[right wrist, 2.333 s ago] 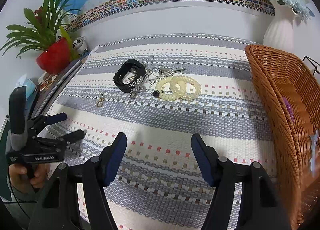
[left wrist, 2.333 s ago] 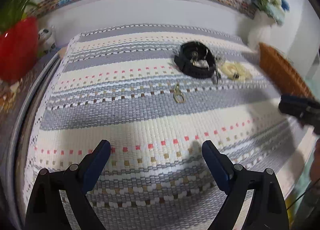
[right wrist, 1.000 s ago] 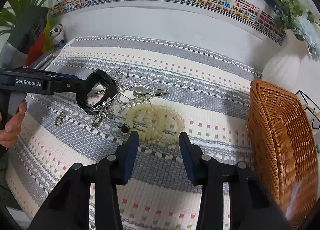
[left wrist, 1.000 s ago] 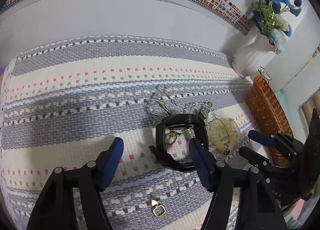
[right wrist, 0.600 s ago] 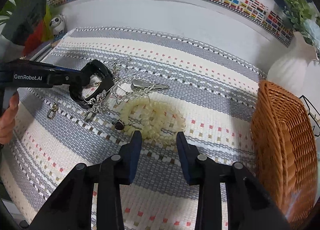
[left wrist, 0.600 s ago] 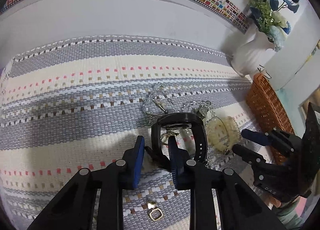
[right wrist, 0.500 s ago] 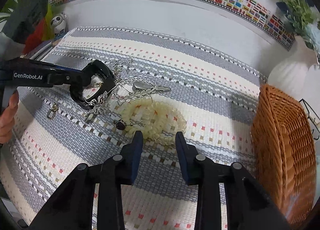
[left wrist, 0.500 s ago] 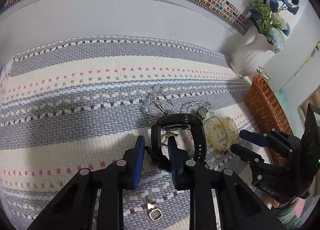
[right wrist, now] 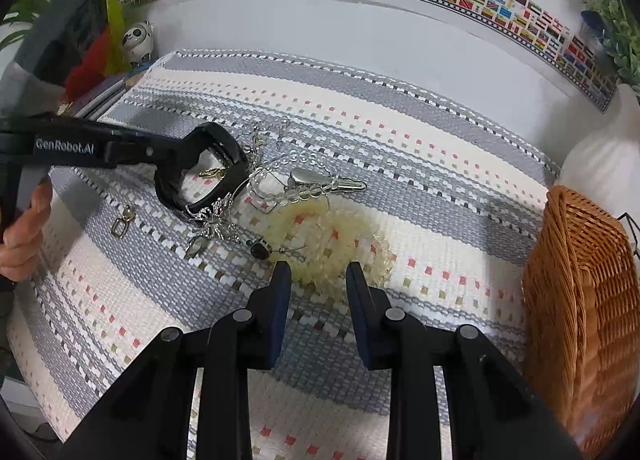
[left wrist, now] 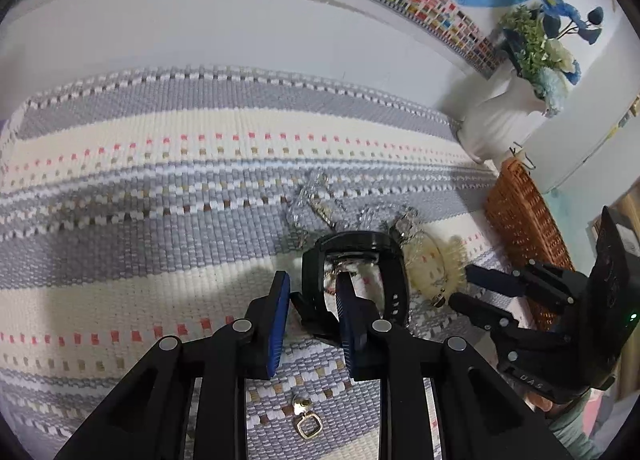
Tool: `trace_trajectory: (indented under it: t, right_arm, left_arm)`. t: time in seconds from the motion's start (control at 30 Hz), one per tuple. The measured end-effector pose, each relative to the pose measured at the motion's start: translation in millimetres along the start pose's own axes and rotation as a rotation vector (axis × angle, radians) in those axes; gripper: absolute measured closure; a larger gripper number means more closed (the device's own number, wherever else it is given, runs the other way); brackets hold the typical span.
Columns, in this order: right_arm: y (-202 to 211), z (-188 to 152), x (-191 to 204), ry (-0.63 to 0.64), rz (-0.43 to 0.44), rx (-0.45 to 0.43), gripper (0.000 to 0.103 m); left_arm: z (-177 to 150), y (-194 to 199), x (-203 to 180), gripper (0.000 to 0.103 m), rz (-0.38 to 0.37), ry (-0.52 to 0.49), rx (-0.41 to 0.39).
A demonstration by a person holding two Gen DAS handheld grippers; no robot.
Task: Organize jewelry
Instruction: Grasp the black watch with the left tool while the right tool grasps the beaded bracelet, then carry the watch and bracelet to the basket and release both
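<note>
A black watch (left wrist: 396,280) lies on the striped mat among tangled jewelry. My left gripper (left wrist: 310,288) is shut on its near strap, one pad inside the loop; the right wrist view shows this grip (right wrist: 170,164) from the side. A cream bead bracelet (right wrist: 340,236) lies to the right of the watch. My right gripper (right wrist: 318,280) stands over its near edge, jaws narrow, with the beads between the tips and no clear squeeze. A clear bead chain (right wrist: 296,158), a silver hair clip (right wrist: 320,178) and a silver brooch (right wrist: 212,228) lie between watch and bracelet.
A small gold charm (right wrist: 120,224) lies alone left of the pile. A wicker basket (right wrist: 580,280) stands at the mat's right edge, with a white vase (left wrist: 500,120) behind it. A panda figurine (right wrist: 138,40) and a red plant pot (right wrist: 88,68) stand at the back left. A hand (right wrist: 24,228) holds the left gripper.
The left jaws went from wide open around the watch to shut on its strap. The right jaws narrowed, and that gripper edged closer to the cream bracelet.
</note>
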State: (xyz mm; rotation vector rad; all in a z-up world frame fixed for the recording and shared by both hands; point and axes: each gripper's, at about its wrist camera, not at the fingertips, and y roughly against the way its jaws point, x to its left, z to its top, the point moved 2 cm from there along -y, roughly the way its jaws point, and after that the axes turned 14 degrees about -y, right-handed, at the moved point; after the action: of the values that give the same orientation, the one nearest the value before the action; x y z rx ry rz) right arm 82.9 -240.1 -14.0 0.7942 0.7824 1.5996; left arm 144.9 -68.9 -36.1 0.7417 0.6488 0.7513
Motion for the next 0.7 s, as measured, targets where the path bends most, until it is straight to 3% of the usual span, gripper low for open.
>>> trace_trajectory:
  t: [0.2, 0.47, 0.7]
  right_arm:
    - [4, -6, 9, 0.050, -0.061, -0.036, 0.091]
    - [36, -9, 1, -0.022, -0.040, -0.095, 0.093]
    - [73, -17, -2, -0.095, 0.055, -0.111, 0.093]
  left_arm:
    - [1, -3, -8, 0.081, 0.045, -0.031, -0.008]
    - [6, 39, -13, 0.084, 0.012, -0.049, -0.180]
    - [5, 51, -17, 0.084, -0.041, -0.059, -0.219]
